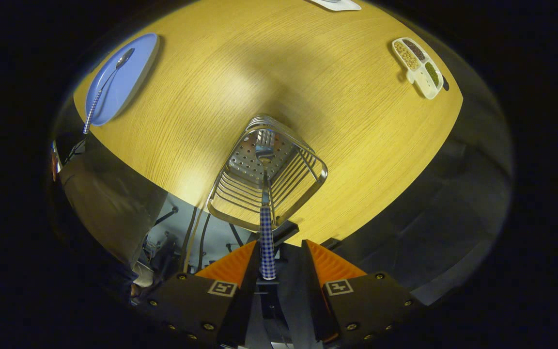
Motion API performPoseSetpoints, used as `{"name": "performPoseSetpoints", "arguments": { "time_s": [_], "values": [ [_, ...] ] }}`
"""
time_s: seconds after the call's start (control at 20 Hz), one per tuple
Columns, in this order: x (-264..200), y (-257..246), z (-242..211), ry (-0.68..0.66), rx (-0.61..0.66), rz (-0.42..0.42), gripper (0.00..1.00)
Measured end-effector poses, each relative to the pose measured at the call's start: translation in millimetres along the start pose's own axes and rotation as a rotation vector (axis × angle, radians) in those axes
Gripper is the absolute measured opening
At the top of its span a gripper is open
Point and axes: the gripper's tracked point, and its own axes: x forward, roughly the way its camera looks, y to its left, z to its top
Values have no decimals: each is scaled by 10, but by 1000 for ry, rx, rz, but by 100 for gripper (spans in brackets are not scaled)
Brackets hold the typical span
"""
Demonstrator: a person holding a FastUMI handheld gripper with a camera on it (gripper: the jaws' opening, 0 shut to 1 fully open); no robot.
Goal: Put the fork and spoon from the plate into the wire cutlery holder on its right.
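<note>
Checked-handle fork (267,242) standing in wire holder (264,174), between parted tool (279,261) fingers, seemingly released

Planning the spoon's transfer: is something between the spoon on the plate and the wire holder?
Nothing visible: bare table lies between spoon, on the plate, and holder. The fork stands in the holder, handle between the gripper's open jaws.
</note>
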Motion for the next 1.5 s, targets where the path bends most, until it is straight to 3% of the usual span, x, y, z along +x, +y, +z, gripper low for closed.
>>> {"name": "performPoseSetpoints", "arguments": {
  "time_s": [0.15,0.45,0.65,0.9,1.5],
  "values": [
    [-162,49,21,-110,59,31,97],
    [-692,332,215,-335,161,103,97],
    [-842,639,421,-403,160,129,97],
    [-977,1105,676,-442,140,194,97],
    [-983,2173,1300,-478,61,260,98]
  ]
}}
